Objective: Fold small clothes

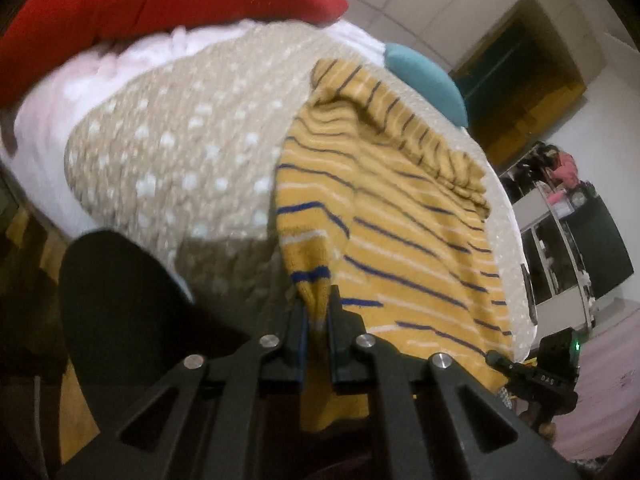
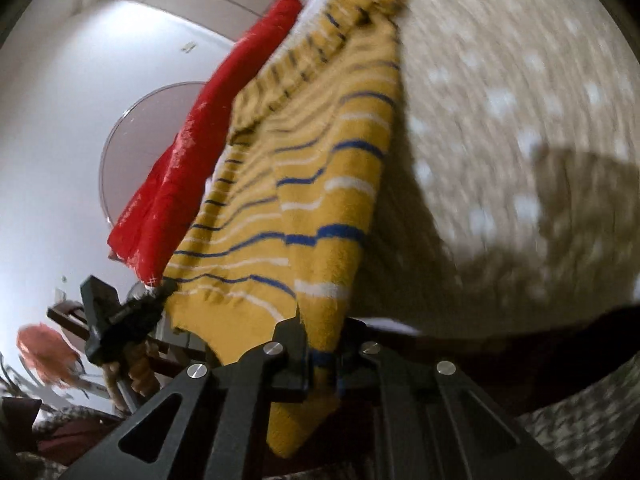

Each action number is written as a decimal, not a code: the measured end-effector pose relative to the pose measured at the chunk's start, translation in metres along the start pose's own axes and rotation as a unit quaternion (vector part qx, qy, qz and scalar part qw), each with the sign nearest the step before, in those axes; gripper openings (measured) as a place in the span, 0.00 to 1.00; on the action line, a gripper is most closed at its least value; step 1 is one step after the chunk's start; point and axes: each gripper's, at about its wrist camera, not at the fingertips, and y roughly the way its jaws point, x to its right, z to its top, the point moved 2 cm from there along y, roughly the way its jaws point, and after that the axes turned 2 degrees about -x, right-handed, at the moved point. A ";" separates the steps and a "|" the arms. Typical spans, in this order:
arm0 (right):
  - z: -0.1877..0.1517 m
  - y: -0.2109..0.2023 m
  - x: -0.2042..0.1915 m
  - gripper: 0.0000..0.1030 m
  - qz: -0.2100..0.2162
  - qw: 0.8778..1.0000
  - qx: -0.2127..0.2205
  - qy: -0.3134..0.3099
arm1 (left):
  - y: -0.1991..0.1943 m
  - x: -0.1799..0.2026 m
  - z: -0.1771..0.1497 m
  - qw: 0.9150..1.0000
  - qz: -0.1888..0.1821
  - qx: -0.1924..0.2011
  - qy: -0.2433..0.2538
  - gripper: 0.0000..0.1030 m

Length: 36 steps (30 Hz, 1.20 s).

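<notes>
A bed with a beige white-dotted cover [image 1: 180, 152] carries a yellow sweater with blue and white stripes [image 1: 404, 220], spread on the cover. A red cloth [image 1: 160, 4] and a teal cushion [image 1: 428, 76] lie at its far edge.

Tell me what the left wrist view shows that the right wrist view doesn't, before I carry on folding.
Only the left wrist view: a pink-white blanket under the red cushion, and dark shelving at the far wall.

Only the right wrist view: a round mirror-like disc on the white wall.

Both: the yellow striped garment on the beige dotted cover, the teal cushion, each view's own tongs shut on the garment's edge, left tongs, right tongs.
</notes>
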 end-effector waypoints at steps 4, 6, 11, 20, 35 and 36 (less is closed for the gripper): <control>0.006 -0.002 -0.002 0.09 -0.009 1.000 -0.006 -0.012 | -0.002 -0.004 0.002 1.000 -0.004 0.006 0.001 0.07; 0.005 0.000 -0.002 0.09 -0.021 1.000 -0.011 -0.018 | -0.001 -0.002 0.001 1.000 0.001 0.008 0.007 0.07; 0.007 -0.004 0.004 0.17 -0.075 0.997 0.004 -0.020 | 0.005 -0.010 -0.001 1.000 0.007 -0.004 0.003 0.10; 0.098 -0.053 -0.034 0.30 -0.182 0.968 0.122 -0.118 | -0.031 -0.001 0.018 0.994 0.044 0.072 0.064 0.58; 0.310 0.067 -0.023 0.08 -0.276 0.950 0.115 -0.094 | 0.010 0.004 0.027 0.995 0.057 0.049 0.072 0.61; 0.310 0.063 -0.023 0.06 -0.290 0.944 0.118 -0.100 | 0.010 0.001 0.027 0.994 0.060 0.050 0.072 0.61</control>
